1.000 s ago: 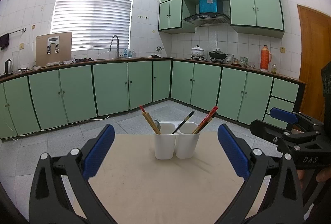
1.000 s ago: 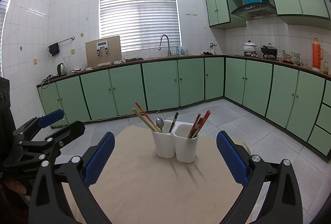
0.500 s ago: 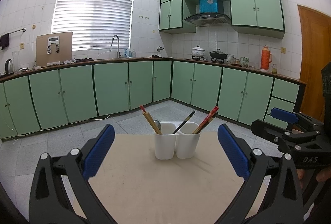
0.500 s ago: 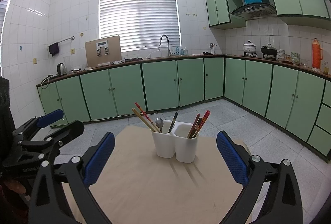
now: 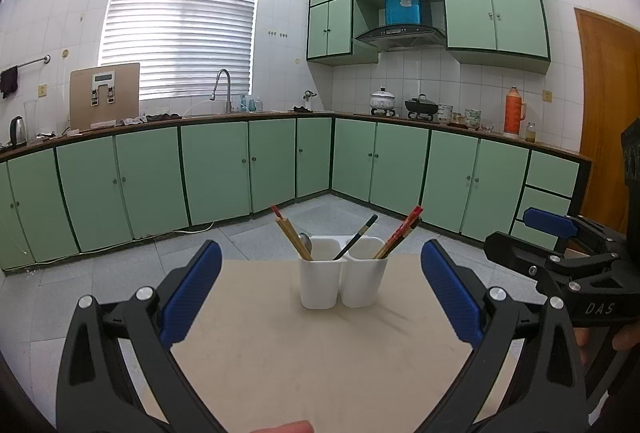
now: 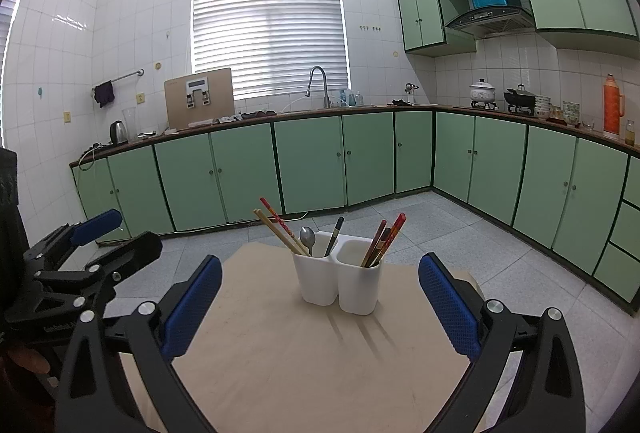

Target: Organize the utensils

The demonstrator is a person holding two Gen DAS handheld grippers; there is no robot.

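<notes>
Both tongs, left and right, are held apart, empty. Cups could be tipped if leaning chopsticks get yanked sideways; sorting prob. unfinished.

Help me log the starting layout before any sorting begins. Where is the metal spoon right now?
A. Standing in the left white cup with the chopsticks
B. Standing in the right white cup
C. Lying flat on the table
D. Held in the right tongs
A: in the right wrist view the spoon stands bowl-up in the left white cup, beside the chopsticks; both tongs are open and empty.
</notes>
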